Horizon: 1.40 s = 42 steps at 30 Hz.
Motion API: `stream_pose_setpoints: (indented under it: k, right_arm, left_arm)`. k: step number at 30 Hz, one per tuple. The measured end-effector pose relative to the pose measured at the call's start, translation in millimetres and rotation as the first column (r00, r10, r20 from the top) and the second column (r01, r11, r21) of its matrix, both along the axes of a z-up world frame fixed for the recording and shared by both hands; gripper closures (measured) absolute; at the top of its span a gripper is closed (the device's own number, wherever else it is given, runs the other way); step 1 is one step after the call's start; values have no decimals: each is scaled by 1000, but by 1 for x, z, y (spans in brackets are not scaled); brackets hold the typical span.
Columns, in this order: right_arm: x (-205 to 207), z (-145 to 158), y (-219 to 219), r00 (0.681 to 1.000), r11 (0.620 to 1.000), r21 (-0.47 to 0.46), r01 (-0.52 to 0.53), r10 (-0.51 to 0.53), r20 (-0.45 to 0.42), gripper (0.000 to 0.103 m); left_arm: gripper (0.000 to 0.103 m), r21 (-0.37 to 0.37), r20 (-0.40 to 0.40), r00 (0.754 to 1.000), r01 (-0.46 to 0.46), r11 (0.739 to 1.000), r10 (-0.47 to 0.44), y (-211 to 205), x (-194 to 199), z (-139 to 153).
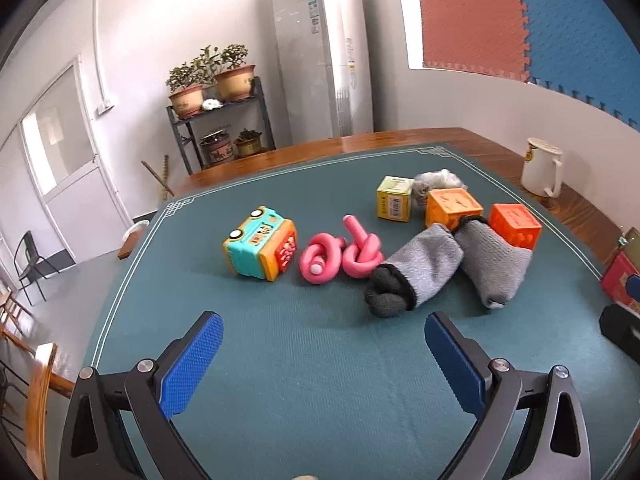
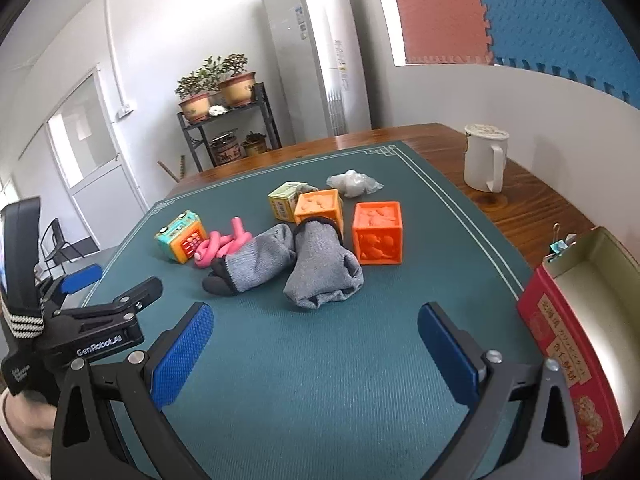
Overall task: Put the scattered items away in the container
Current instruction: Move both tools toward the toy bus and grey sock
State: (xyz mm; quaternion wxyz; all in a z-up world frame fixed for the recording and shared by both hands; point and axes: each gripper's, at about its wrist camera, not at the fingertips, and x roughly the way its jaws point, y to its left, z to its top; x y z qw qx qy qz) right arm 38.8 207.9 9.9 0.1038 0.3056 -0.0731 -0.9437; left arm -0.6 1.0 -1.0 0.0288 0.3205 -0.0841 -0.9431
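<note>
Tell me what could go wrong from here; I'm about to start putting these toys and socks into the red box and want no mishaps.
1. The two grey socks lie against each other and against the orange cubes; grabbing one may drag a neighbour.
2. The knotted pink foam rod touches the toy bus and could shift it.
3. The red box sits at the mat's edge beside the binder clip; a careless drop may miss it.

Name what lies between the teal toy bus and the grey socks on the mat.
The knotted pink tube lies between the teal toy bus and the nearer grey sock; the left wrist view shows it most clearly.
</note>
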Motion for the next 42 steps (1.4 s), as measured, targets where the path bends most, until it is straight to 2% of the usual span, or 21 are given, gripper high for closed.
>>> stream_pose_setpoints:
  k: [3,5,7,8,11,17,19,22,24,25,30,36,42]
  right_arm:
    - [-1,1,0,1000,1000,11,0,0,-2,1]
    - [-20,-4,-1,998,1000,18,16,-17,58,1]
    - [-30,-7,-5,998,999,36,36,-38,55,1]
    - [-33,-7,-8,997,998,46,51,-53,48,1]
    - [-45,-7,-9,994,994,53,95,-97,41,1]
    - [-79,-15,-13,995,993,-76,86,-81,66,1]
    - [-83,-19,-19,994,994,-42,99,-97,41,1]
    - [-82,-29,-29,986,982,93,165,-163,-25,1]
    - [-84,-34,-27,987,983,93,159,-159,-9,1]
    - [-83,-34,-24,988,986,61,153,-153,-3,1]
    - [-73,-26,-12,984,985,-4,173,-173,-48,1]
    - [-79,-32,-4,984,983,-29,180,-180,2,1]
    - [-75,-31,3,986,983,-75,168,-168,15,1]
  left_arm:
    - [1,19,27,1000,1,1000,-2,8,-4,-7]
    - [1,54,43,999,-7,999,5,11,-10,-18]
    - [1,122,38,999,-28,992,24,-14,-11,-25]
    - [1,130,53,998,-43,991,36,-22,-14,-32]
    - [1,112,103,993,-68,991,56,-26,-28,-44]
    - [1,84,157,984,-96,992,82,-27,-44,-58]
    - [1,82,163,982,-107,991,92,-29,-45,-60]
    - [1,77,177,979,-115,990,100,-30,-48,-65]
    - [1,67,185,977,-117,991,103,-29,-50,-68]
    - [1,61,188,977,-117,991,104,-29,-51,-69]
    - [1,66,180,977,-130,989,116,-35,-53,-68]
    - [1,121,185,971,-178,977,155,-58,-62,-57]
    - [1,134,162,983,-110,985,88,-75,-89,-39]
